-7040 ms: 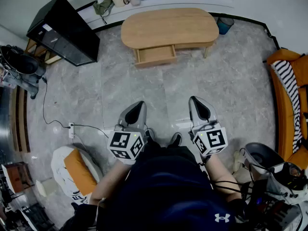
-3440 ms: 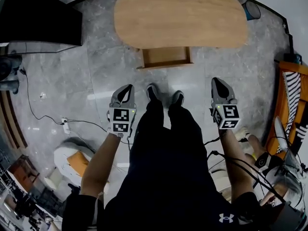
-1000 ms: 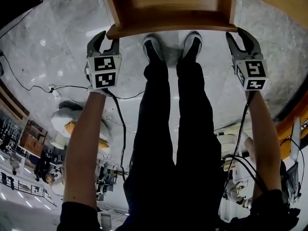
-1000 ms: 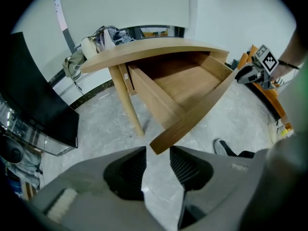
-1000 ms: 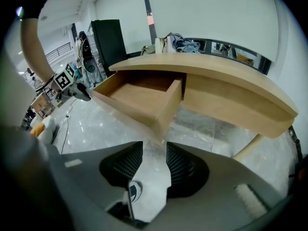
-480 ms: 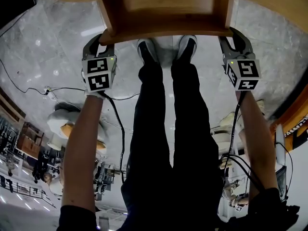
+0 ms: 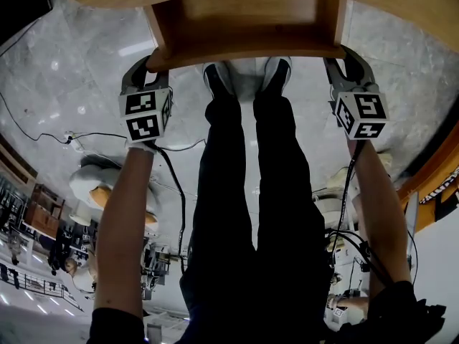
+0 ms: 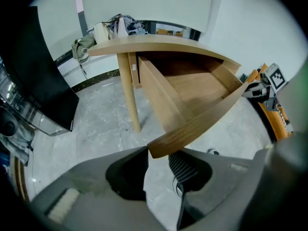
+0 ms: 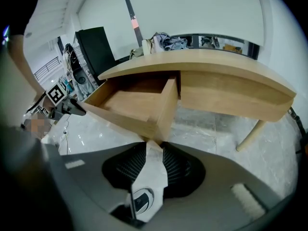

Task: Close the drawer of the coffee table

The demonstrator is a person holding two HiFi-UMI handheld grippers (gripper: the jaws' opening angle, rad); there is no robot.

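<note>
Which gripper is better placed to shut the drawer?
Left, probably: the drawer has a corner between the jaws of the left gripper; the right gripper only meets its corner at the tips. Their jaws have just been closing.

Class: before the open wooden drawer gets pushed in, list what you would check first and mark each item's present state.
1. Light-wood drawer stands open under the oval wooden coffee table: ok.
2. Left tongs, jaws just closing, hold the drawer front's end between the pads, seemingly gripped: ok.
3. Right tongs, jaws just closing, have the other corner only at their tips, gap showing: not ok.
4. Drawer inside bare: ok.
5. Black shoes below the front, off the inward path: ok.
6. Nothing blocking behind the drawer: cannot tell.
</note>
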